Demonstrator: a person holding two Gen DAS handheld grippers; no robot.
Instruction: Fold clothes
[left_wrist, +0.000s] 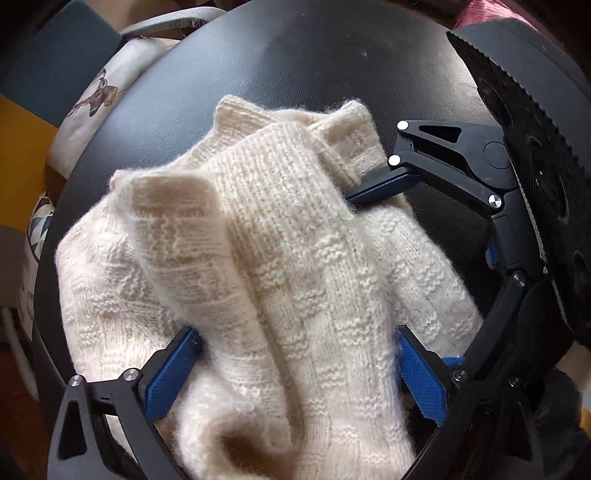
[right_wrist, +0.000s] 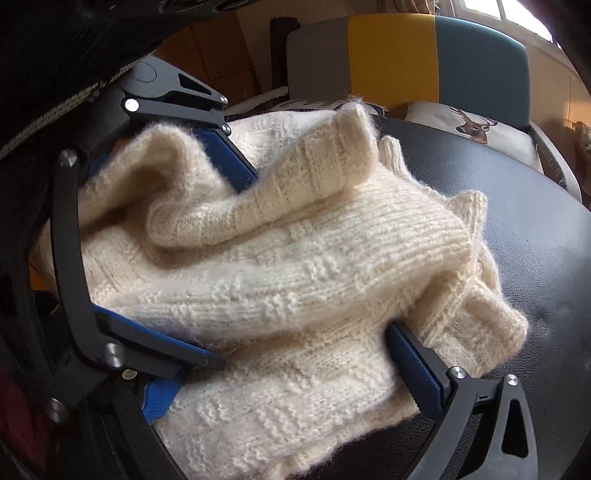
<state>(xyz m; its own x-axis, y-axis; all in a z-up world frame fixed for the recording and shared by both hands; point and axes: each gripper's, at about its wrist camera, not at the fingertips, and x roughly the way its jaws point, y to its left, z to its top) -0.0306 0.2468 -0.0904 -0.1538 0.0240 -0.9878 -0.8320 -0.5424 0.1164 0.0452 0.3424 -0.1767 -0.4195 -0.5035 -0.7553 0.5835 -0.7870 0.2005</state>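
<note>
Sweater (left_wrist: 280, 258) update: it's a cream, fuzzy knit, bunched into a thick, loosely folded heap on the round black table (left_wrist: 295, 55), and both tools are buried in it from opposite sides.

Left tongs (left_wrist: 295, 369) are spread wide, with the knit bulging up between the two blue pads (left_wrist: 170, 373). Both pads touch wool, but I can't tell if they're actually squeezing it. Right tongs (right_wrist: 288, 384) look the same: arms far apart, a fat roll of sweater lying across the gap, and one pad (right_wrist: 417, 369) tucked under a fold.

Each camera catches the other tool. From the left wrist, the right tongs come in from the right side, one blue finger poked into the knit near the far ribbed edge. From the right wrist, the left tongs sit hard left, one finger above a fold and the other below the roll.

Only the left wrist view shows most of the bare tabletop beyond the fingertips. Only the right wrist view shows the chair (right_wrist: 391, 55) with its yellow and teal back past the sweater, and a bit of window up in the corner. The deer cushion (right_wrist: 472, 125) shows in both views, off the table's far edge.
</note>
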